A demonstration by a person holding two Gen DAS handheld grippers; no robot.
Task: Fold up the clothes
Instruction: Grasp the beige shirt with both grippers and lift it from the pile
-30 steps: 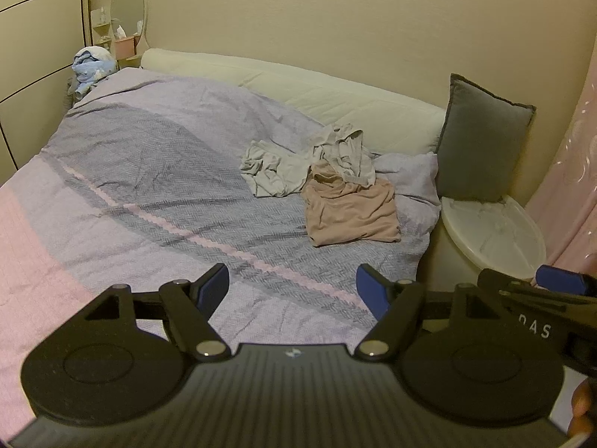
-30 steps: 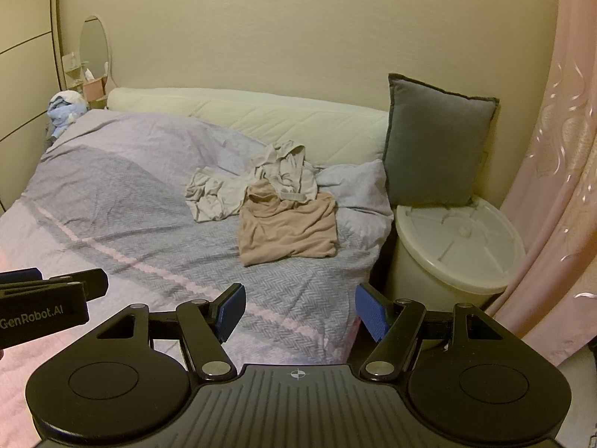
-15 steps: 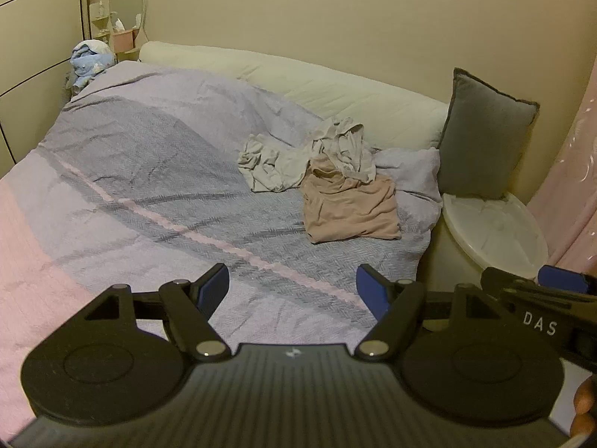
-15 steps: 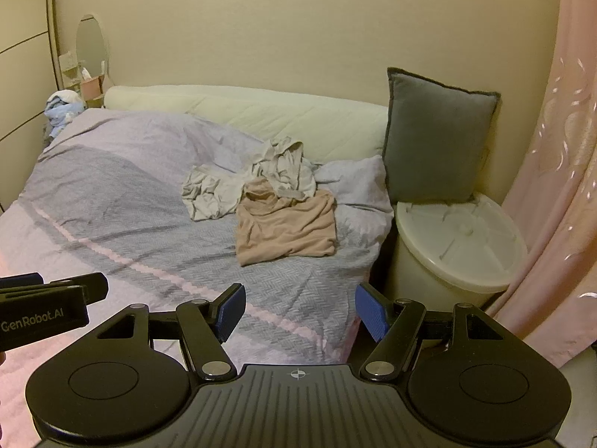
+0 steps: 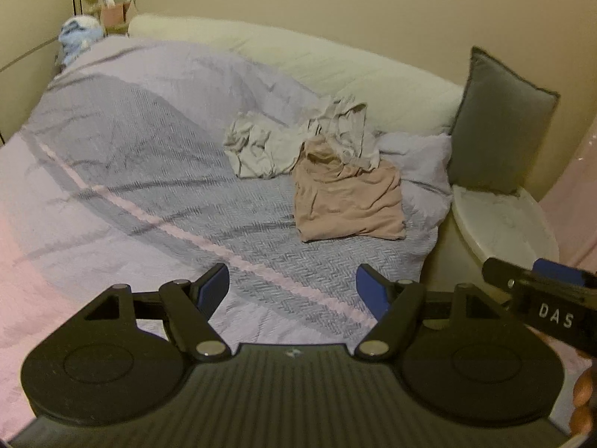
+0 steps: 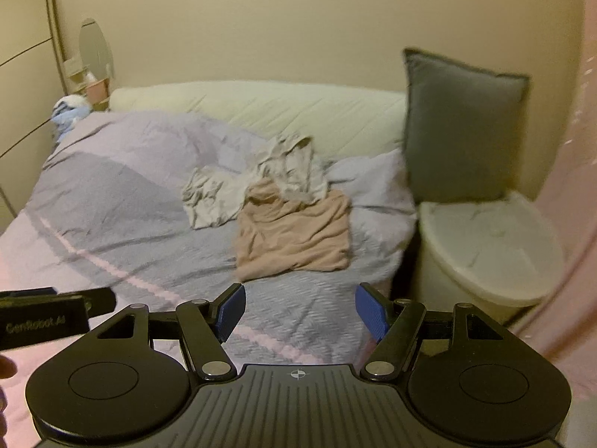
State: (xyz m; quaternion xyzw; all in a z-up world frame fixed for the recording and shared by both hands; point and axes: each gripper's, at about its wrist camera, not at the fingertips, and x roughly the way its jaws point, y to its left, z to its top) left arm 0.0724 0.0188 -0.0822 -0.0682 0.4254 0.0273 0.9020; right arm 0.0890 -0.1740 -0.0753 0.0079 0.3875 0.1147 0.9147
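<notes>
I have both grippers held above the near part of the bed (image 5: 112, 171), well short of the clothes. My left gripper (image 5: 291, 291) has its blue-padded fingers (image 5: 212, 286) spread wide with nothing between them, and my right gripper (image 6: 300, 311) is spread the same way, also empty. Each shows at the edge of the other's view, so they sit side by side.

The clothes lie toward the far right corner of the bed, on the grey and lilac herringbone duvet (image 6: 112, 201). The tan shirt (image 5: 347, 198) lies mostly flat, nearest to me. A crumpled pale grey garment (image 5: 261, 145) sits just beyond it to the left, touching it, and part of that light cloth is draped over the tan shirt's upper edge (image 6: 294, 171). I cannot tell whether the pale cloth is one piece or two.

Behind the clothes runs a long cream bolster (image 6: 261, 108) along the wall. A dark grey cushion (image 6: 459, 127) stands upright on a round white lidded bin (image 6: 492, 250) beside the bed, next to a pink curtain (image 6: 574, 224). A blue and white soft toy (image 5: 76, 35) rests at the far left corner.
</notes>
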